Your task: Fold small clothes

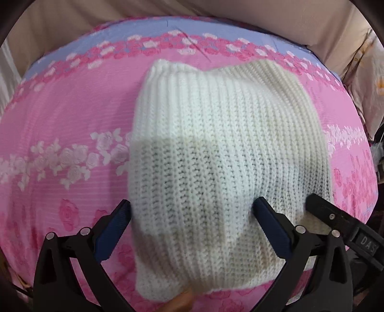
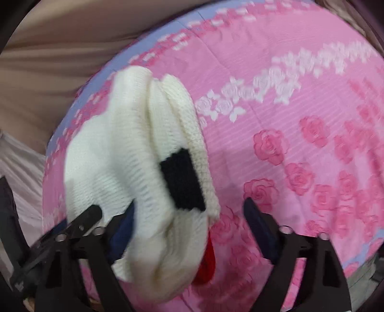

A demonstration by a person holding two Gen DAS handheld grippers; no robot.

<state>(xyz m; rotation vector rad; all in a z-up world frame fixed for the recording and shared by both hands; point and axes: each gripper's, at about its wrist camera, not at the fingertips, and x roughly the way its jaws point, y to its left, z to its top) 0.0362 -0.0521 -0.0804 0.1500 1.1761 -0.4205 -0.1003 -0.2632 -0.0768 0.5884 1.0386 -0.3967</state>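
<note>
A small cream knitted garment (image 1: 223, 153) lies on the pink rose-print bedspread (image 1: 60, 124). In the left wrist view my left gripper (image 1: 192, 216) is open, its jaws wide apart on either side of the garment's near part. The other gripper's black tip (image 1: 319, 204) touches the garment's right edge. In the right wrist view the garment (image 2: 124, 168) is bunched, with a black knitted patch (image 2: 182, 180) and a bit of red (image 2: 208, 259) underneath. My right gripper (image 2: 189, 216) is open, the garment draped over its left finger (image 2: 122, 230).
The bedspread has a lilac border (image 1: 115, 31) at the far edge. Beige fabric (image 1: 60, 21) lies beyond it. Cream floral bedding (image 1: 369, 79) is at the far right. The bedspread (image 2: 300, 120) stretches right of the garment.
</note>
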